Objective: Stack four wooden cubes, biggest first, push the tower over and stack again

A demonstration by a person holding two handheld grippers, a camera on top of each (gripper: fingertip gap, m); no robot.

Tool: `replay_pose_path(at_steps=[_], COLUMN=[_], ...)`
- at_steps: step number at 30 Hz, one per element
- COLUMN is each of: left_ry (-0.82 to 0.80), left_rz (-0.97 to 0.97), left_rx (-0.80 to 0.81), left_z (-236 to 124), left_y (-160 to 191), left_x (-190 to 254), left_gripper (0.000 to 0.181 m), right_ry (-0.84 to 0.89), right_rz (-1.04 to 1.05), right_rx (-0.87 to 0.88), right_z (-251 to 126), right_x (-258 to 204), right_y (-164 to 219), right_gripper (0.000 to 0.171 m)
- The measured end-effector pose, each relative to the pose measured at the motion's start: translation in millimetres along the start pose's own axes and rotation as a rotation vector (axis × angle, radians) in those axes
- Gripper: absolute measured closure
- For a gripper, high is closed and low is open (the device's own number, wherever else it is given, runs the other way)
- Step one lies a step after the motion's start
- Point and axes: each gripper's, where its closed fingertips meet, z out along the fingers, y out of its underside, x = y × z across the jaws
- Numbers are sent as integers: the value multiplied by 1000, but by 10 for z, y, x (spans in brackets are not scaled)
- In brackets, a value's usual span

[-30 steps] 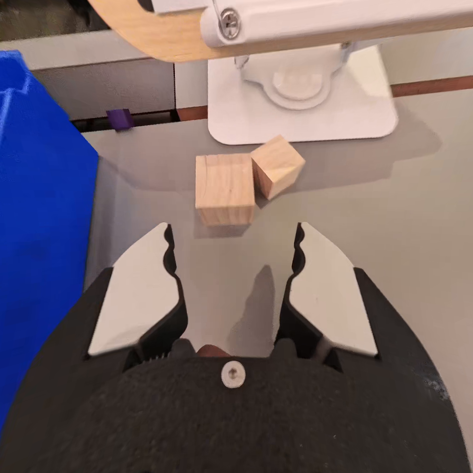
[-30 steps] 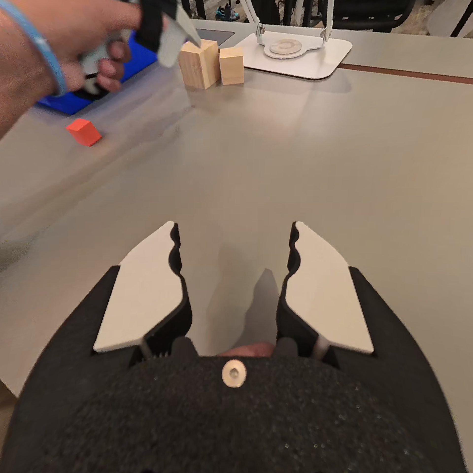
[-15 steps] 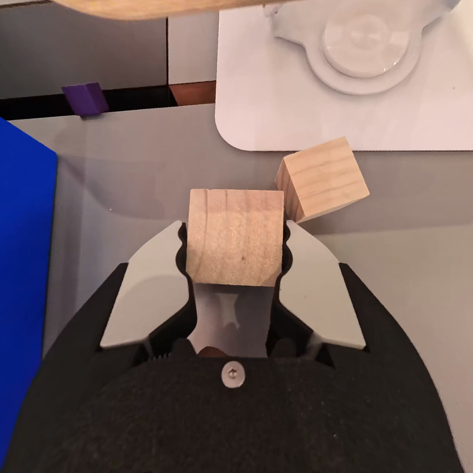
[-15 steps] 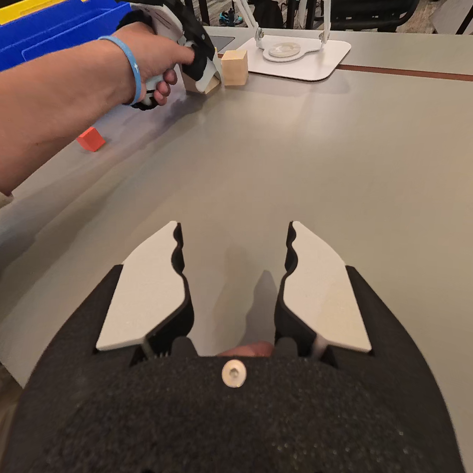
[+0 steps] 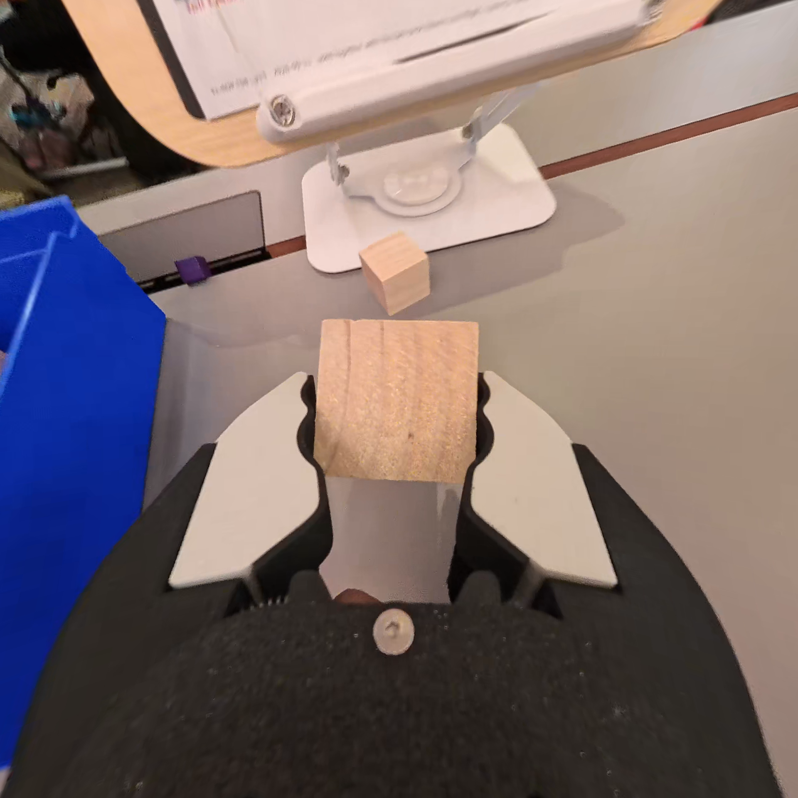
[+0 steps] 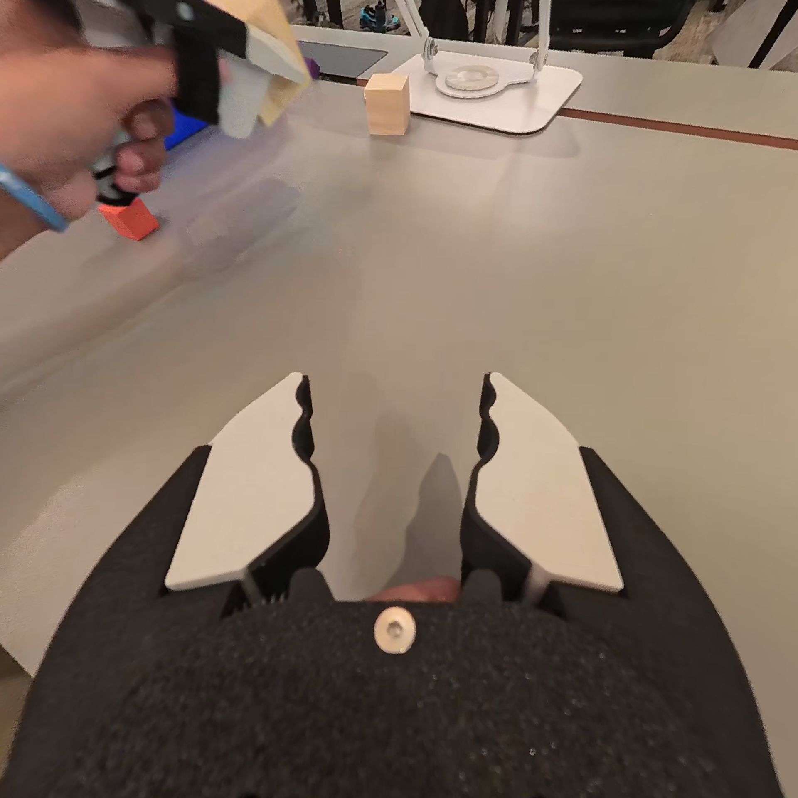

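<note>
Wooden large cube (image 5: 396, 401) pinched in left hand-held gripper (image 5: 394, 399), frame centre, off the desk (image 5: 647, 345). Smaller cube (image 5: 395, 276) sits above it. Right hand-held gripper (image 6: 394, 403) spread, empty.

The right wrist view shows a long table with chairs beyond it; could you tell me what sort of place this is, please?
Probably an office or meeting room. The wide grey table has a flush hatch set into it, dark chairs stand on the far side, and a white stand holds a framed screen.
</note>
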Motion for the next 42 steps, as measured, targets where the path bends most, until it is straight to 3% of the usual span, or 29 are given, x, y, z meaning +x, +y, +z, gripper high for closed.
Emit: replay_pose_path(at_steps=[7, 12, 21, 29, 41, 42], left_ry=[264, 485, 838, 919, 983, 970], left_rz=[212, 426, 721, 762, 801, 801], left_rx=[99, 60, -161, -242, -228, -217], left_z=[-681, -814, -460, -98, -34, -42], left_y=[49, 81, 435, 643, 786, 771], left_x=[520, 843, 1041, 1075, 1158, 1156], left_gripper=[111, 112, 111, 111, 111, 104], right_ry=[19, 19, 11, 3, -7, -8], right_rz=[-19, -35, -47, -42, -41, -41], right_rx=[11, 10, 4, -3, -16, -18], right_z=[-55, -67, -54, -37, -23, -19], right_x=[23, -13, -53, -41, -22, -24], right_y=[-47, -61, -63, -35, -2, 5], right_gripper=[97, 98, 100, 101, 103, 102])
